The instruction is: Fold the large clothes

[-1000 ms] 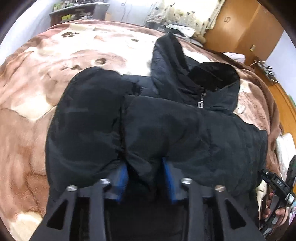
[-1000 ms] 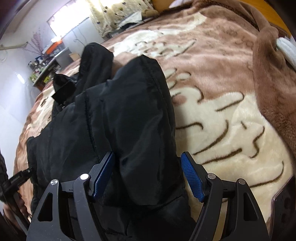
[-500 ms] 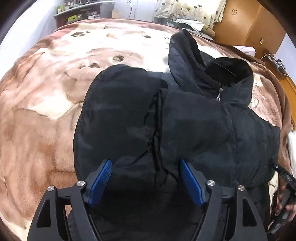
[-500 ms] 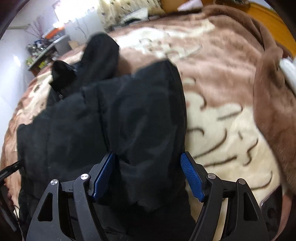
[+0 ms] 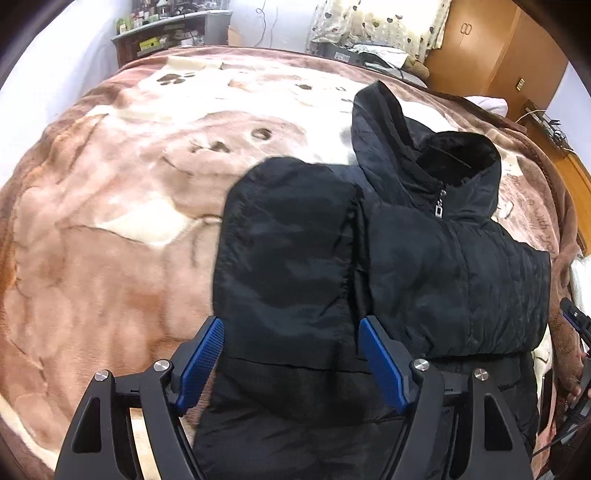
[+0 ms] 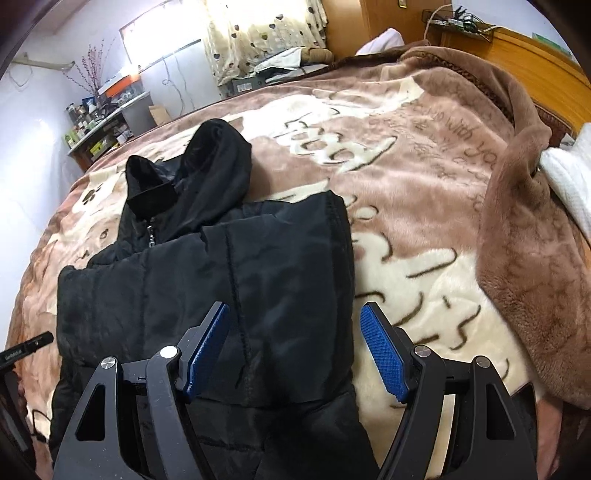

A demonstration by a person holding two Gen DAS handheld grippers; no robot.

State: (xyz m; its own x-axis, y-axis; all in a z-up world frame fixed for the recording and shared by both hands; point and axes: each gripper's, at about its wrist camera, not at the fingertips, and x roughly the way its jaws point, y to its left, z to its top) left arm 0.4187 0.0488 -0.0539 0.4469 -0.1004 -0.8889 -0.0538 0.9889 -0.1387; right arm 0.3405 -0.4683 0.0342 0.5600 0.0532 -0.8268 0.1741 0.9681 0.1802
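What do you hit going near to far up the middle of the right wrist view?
Right gripper, open → black jacket → its hood → brown blanket → heart-print curtain.

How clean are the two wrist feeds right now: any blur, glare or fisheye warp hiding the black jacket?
Left wrist view: the black padded jacket is sharp, though its folds read dimly; the brown plush blanket bows strongly toward the dark vignetted corners. Right wrist view: the jacket is also sharp; the bright window is blown out; the blanket curves near the edges.
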